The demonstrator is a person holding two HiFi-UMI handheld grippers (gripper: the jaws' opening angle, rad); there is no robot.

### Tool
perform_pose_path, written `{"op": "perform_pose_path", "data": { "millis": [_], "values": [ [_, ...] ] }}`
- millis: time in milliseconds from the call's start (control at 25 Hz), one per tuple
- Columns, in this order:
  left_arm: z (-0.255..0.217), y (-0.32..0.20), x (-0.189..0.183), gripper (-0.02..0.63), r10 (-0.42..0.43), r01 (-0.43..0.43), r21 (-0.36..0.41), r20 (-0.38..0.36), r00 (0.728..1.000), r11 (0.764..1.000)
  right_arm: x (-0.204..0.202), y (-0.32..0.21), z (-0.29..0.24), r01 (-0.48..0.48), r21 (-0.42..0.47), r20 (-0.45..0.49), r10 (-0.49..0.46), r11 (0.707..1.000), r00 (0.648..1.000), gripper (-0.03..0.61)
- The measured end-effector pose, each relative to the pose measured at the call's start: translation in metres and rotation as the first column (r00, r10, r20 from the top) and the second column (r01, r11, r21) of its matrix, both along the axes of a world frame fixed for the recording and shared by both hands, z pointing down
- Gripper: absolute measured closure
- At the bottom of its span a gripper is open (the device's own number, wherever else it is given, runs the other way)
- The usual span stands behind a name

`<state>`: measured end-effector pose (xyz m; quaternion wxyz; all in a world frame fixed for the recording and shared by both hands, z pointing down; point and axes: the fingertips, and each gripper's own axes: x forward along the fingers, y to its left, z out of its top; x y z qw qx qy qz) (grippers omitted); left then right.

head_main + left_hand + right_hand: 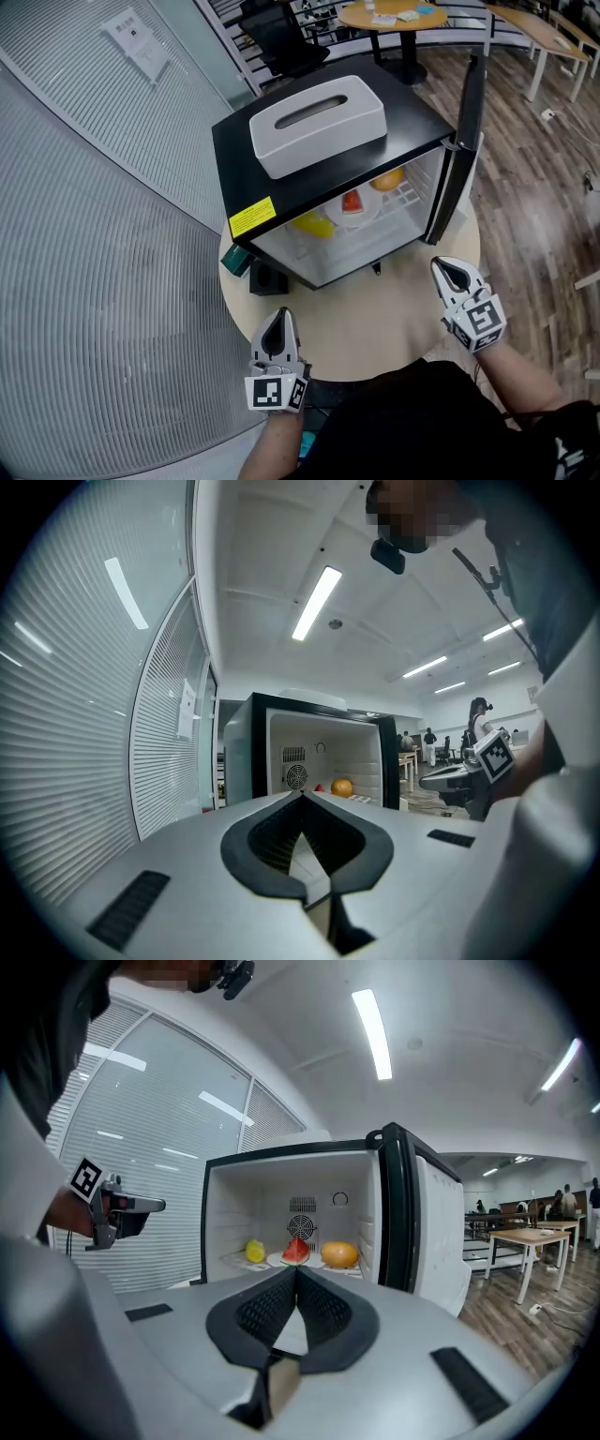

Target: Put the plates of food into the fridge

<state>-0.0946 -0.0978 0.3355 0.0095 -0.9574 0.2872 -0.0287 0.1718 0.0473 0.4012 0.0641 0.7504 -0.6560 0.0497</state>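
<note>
**Fridge** (234, 141): one. It is sitting over the 12 o'clock half of the round table (375, 328). Its door (464, 141) is hanging open toward 2 o'clock, which is leaving the shelf reachable from the front.

**Plates of food:** three foods are lying in a row on the shelf inside.
- The watermelon slice (296, 1251) is sitting in the middle.
- The yellow fruit (255, 1252) is lying at its 9 o'clock.
- The orange fruit (339, 1254) is lying at its 3 o'clock.

Pale plates are showing under them, though the separate rims are hard to tell apart. No plate is showing on the table, so the loading is looking finished. Only the door seems to be waiting to be closed.

**Grippers:** two.
- The left gripper (278, 319) is hovering at the table's 8 o'clock rim, its jaws pressing together on nothing.
- The right gripper (448, 272) is hovering at 3 o'clock, its jaws likewise meeting with nothing between them.

Both are pointing at the opening from well apart, probably because nothing is left to carry.

**Tissue box** (317, 124): one. It is resting on the fridge top, clear of the door's swing.

**Oddments:** one green object (236, 258) and one small black object (269, 278) are lying beside the fridge's 8 o'clock corner. What they are is not showing.
</note>
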Motion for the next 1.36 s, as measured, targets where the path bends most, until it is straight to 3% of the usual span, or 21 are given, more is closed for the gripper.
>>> {"op": "perform_pose_path", "data": {
  "millis": [160, 320, 840, 1080, 1200, 1360],
  "values": [
    [-0.001, -0.003, 0.003, 0.609, 0.000, 0.000, -0.002, -0.003, 1.000, 1.000, -0.008, -0.005, -0.008, 0.026, -0.040, -0.038, -0.027, 0.999, 0.999, 0.571],
    [-0.006, -0.004, 0.005, 0.609, 0.003, -0.002, 0.004, -0.013, 1.000, 1.000, -0.010, -0.011, -0.015, 0.030, 0.047, -0.048, -0.028, 0.998, 0.998, 0.572],
    [-0.013, -0.011, 0.001, 0.609, -0.035, 0.036, 0.016, -0.029, 0.999, 0.999, 0.002, -0.022, -0.011, 0.008, 0.038, -0.061, -0.006, 0.999, 0.998, 0.572],
    [-0.026, -0.012, 0.017, 0.609, -0.017, 0.019, 0.034, -0.060, 0.998, 0.999, 0.004, -0.027, -0.013, -0.013, 0.038, -0.070, 0.015, 0.999, 0.997, 0.572],
    [-0.034, 0.003, 0.015, 0.609, -0.022, 0.024, 0.037, -0.059, 0.998, 0.999, -0.009, -0.027, -0.013, 0.027, 0.023, -0.061, -0.025, 0.999, 0.998, 0.572],
    [-0.034, 0.048, -0.028, 0.609, -0.122, 0.122, -0.015, -0.036, 0.992, 0.992, -0.051, -0.016, -0.004, 0.149, -0.038, 0.000, -0.150, 0.988, 0.989, 0.572]
  ]
}}
